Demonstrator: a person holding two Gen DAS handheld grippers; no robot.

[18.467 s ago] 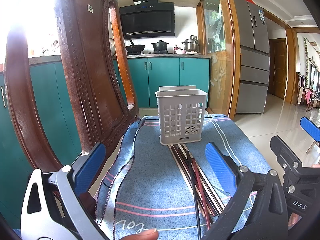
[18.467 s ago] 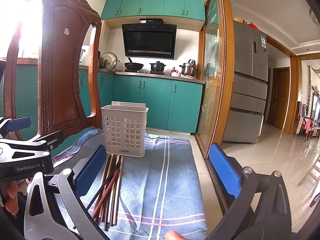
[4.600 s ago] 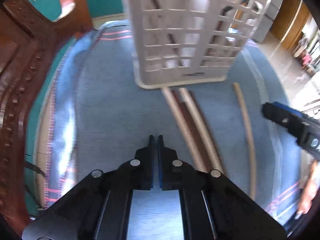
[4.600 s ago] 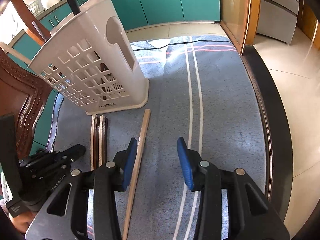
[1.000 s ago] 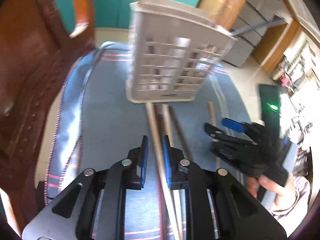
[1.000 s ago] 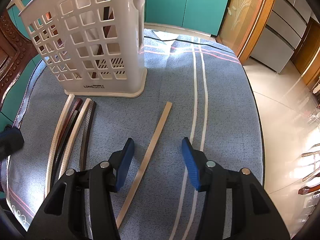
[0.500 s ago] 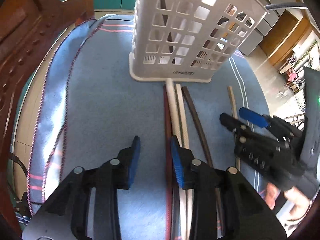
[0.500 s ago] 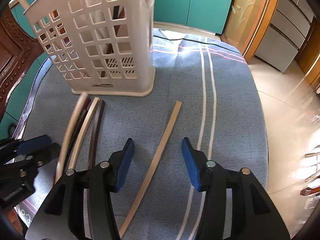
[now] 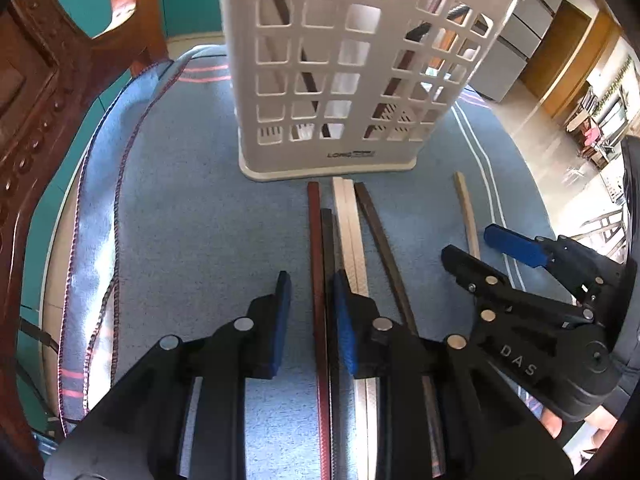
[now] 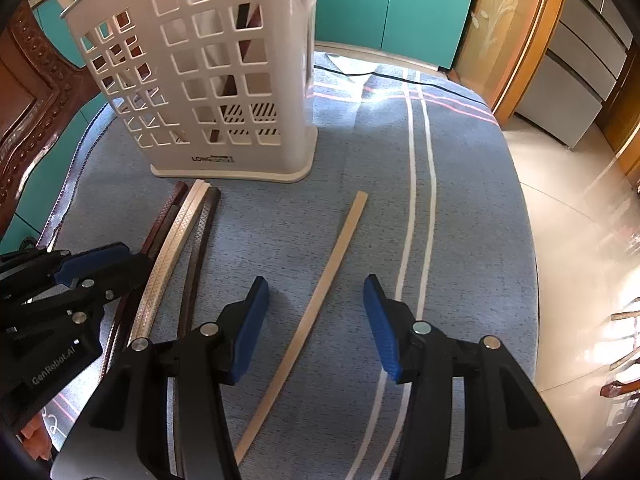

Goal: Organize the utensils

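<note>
Between parted left hand-held gripper pads: red chopstick, lengthwise toward basket; right hand-held gripper released.

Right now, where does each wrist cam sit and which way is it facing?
Left wrist: on the left gripper, looking down over the red-brown chopstick toward the white slotted plastic basket; right gripper shows at right.
Right wrist: on the right gripper, looking down over the lone pale wooden chopstick; left gripper at left.
Shared: basket, chopsticks, blue striped cloth.

left gripper jaws straddle red chopstick.
</note>
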